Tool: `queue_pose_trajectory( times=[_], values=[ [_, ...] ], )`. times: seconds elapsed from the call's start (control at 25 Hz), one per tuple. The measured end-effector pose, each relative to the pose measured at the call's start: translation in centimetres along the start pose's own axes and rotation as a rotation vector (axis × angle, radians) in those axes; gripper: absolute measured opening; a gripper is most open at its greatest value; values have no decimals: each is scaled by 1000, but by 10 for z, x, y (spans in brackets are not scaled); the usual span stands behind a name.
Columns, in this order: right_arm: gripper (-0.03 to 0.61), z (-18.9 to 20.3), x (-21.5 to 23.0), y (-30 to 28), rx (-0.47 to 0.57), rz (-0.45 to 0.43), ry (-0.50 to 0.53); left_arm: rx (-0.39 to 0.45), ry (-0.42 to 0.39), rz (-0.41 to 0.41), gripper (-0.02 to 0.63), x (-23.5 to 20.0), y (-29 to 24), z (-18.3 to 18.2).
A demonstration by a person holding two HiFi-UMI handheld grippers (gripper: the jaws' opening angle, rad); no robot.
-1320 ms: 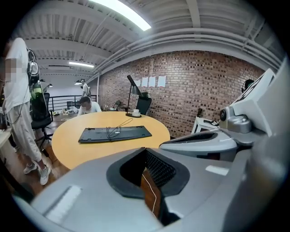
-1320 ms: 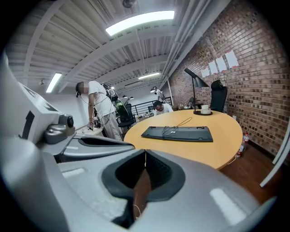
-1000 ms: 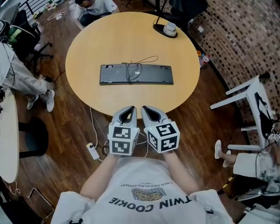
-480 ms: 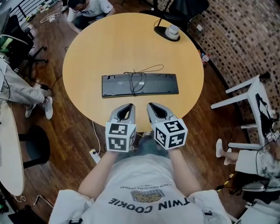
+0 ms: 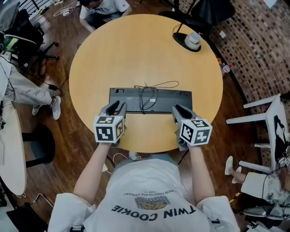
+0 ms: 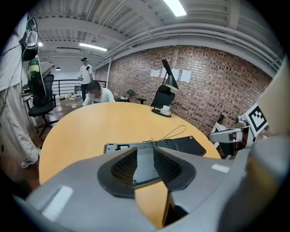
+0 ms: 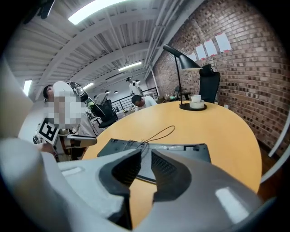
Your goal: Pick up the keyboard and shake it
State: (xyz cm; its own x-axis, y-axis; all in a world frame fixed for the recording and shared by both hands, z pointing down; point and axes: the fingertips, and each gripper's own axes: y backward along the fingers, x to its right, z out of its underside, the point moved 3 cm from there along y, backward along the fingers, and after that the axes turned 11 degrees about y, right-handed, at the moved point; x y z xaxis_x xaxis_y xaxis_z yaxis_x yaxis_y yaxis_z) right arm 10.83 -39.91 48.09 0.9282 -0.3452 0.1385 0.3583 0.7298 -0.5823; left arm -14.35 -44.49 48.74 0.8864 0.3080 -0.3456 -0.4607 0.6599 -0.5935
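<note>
Round pale-wood table (image 5: 136, 50) stands on a dark plank floor (image 5: 77, 136). Red-brown brick wall (image 6: 213, 77) behind. Black desk lamp with round base (image 5: 181, 41) near the table's far edge. Black office chair (image 6: 40, 97) to the left, white-framed stand (image 5: 265, 113) to the right. Strip lights (image 7: 97, 9) lit on a ribbed grey ceiling (image 7: 90, 50).

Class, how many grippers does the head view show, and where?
2. The left gripper is by the keyboard's left end, the right gripper by its right end. Their fingers have just been opening; nothing is gripped between them.
</note>
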Motion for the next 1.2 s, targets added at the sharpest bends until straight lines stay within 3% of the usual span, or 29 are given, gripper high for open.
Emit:
queue_pose_trajectory(
  times=[0.24,0.4,0.64,0.84,1.04,1.2],
  values=[
    [117,-2,73,-21,-69,-46,-64,-110,87,-48,192,-62,-46,-24],
    [168,8,111,-32,-123,-51,-89,-201,85,-52,250,-88,-65,-22],
    [242,24,158,-58,-209,-122,-196,-325,143,62,368,-99,-88,-14],
    [268,30,175,-75,-261,-196,-235,-401,158,149,370,-97,-99,-9],
    [273,39,183,-86,-283,-317,-292,-437,146,160,370,-95,-104,-3],
    [273,38,186,-80,-309,-335,-289,-473,109,155,366,-89,-111,0]
  ],
)
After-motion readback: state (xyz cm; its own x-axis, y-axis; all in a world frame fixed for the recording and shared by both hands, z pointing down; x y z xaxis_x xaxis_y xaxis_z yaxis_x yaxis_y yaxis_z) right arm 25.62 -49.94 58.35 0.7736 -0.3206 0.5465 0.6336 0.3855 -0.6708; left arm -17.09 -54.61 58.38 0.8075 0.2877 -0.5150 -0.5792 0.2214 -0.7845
